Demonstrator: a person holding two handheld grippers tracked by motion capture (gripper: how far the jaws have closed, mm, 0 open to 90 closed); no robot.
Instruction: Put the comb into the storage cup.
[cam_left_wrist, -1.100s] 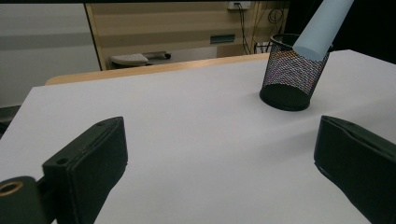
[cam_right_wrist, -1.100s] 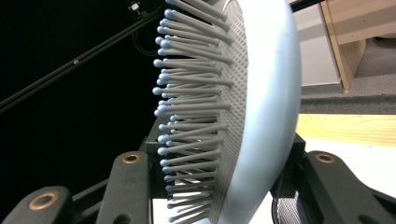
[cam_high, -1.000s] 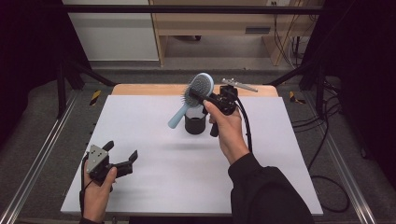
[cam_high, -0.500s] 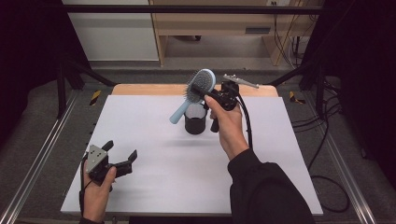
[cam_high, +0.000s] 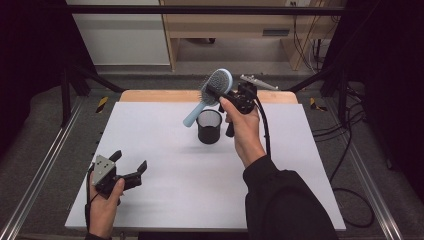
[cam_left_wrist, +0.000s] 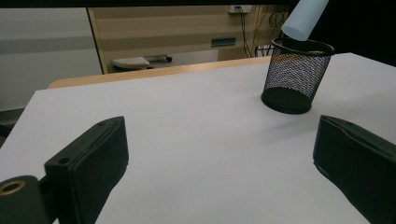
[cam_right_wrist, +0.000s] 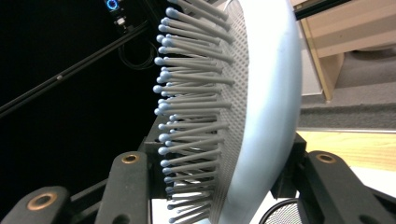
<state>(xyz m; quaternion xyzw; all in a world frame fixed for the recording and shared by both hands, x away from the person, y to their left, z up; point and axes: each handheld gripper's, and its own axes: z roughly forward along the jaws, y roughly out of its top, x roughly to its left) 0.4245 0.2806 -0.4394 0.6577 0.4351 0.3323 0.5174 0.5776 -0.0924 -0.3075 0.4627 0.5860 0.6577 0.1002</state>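
Note:
A light-blue hairbrush (cam_high: 212, 90) hangs tilted in the air, its handle end pointing down-left over a black mesh cup (cam_high: 209, 126) standing on the white table (cam_high: 165, 150). My right gripper (cam_high: 220, 93) is shut on the brush head; up close, the bristles (cam_right_wrist: 196, 112) sit between the two jaws. From the left gripper view, the brush handle tip (cam_left_wrist: 304, 18) hovers just above the rim of the mesh cup (cam_left_wrist: 294, 77). My left gripper (cam_high: 131, 167) rests open near the table's front-left corner, nothing between its jaws.
The wooden table edge (cam_high: 165, 96) runs along the far side. A grey metal tool (cam_high: 257, 82) lies at the back near the right hand. Black frame rails (cam_high: 45, 165) border the table on both sides. Cables (cam_high: 350, 150) trail on the floor at right.
The right gripper has carried the brush slightly up and right, bringing the handle end closer over the mesh cup. The left gripper has stayed in place.

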